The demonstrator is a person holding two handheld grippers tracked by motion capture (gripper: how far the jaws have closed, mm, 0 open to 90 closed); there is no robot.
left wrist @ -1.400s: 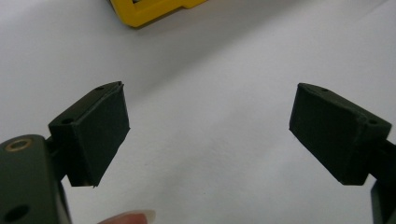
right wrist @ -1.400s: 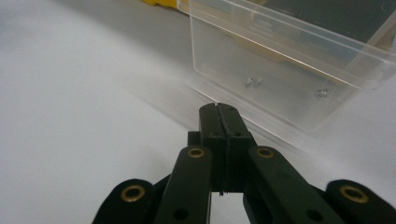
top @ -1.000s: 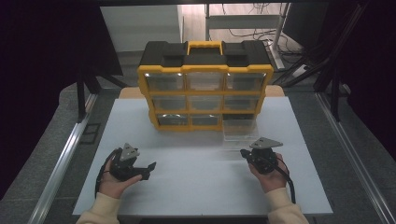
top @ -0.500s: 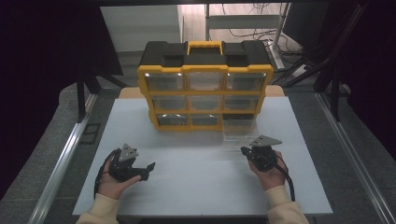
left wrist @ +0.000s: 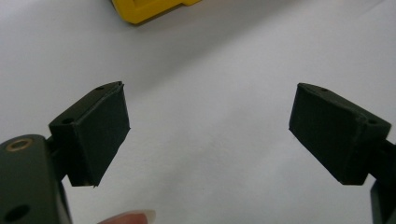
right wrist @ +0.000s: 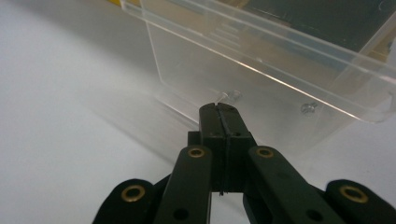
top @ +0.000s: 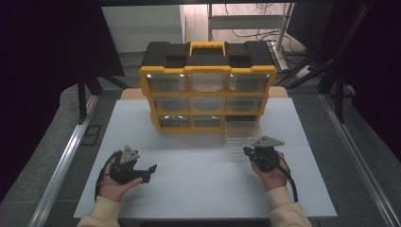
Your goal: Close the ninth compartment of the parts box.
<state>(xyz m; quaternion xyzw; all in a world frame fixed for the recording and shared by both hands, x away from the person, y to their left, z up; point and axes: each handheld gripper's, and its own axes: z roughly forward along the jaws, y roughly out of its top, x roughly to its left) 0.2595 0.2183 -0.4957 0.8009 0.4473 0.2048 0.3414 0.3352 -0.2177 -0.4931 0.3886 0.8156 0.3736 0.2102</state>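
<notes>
The right hand-held gripper (right wrist: pixel 219 108) is seen with its jaws pressed together, clenched on what appears to be a thin clear tab at the front of a transparent drawer (right wrist: pixel 261 79); whether the tab is truly pinched cannot be told for certain, as it is tiny and see-through; the grip is judged to serve for drawing the drawer out or sliding it back. The drawer is seen pulled out from the bottom right slot of a yellow and black organizer (top: pixel 208 85), resting on the white table (top: pixel 198 189) just before the gripper; it is clear plastic, box-shaped with a rim, and looks empty. The left hand-held gripper (left wrist: pixel 205 135) is held with jaws wide apart and nothing between them, low over the bare table, well apart from the drawer, presumably kept ready.
</notes>
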